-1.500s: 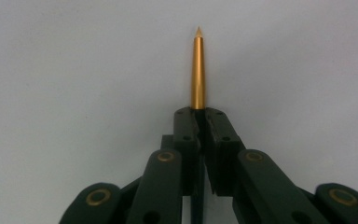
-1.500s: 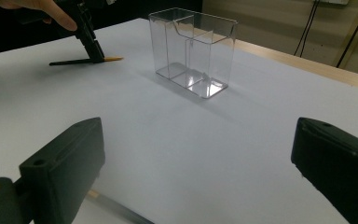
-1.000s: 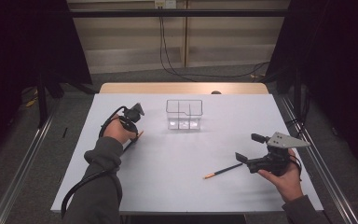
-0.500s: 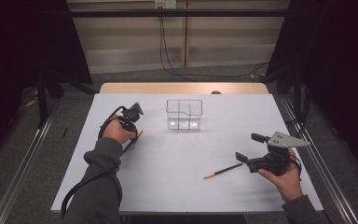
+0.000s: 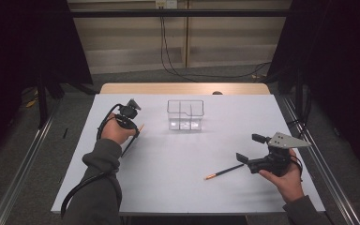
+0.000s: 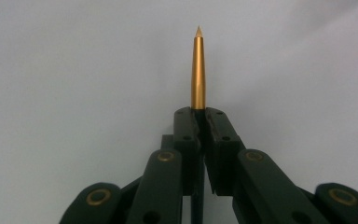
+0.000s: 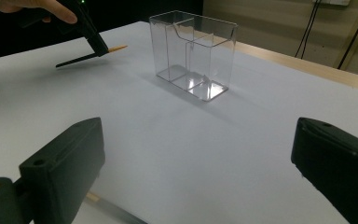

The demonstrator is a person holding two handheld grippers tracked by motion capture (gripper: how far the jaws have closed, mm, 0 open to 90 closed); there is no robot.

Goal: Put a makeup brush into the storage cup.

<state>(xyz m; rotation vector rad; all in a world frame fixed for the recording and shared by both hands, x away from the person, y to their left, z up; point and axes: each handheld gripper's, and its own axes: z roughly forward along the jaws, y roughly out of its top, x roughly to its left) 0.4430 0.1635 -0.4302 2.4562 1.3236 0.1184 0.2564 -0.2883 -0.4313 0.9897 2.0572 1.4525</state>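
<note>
Counter first, then clear divided box, then 2 pencils. My left gripper is clamped on a pencil left of the box; my right gripper stands apart over the other pencil. Held near its tip, the long tail could swing and miss a compartment.

Box mid-table, far side; one pencil left, other pencil front-right.
</note>
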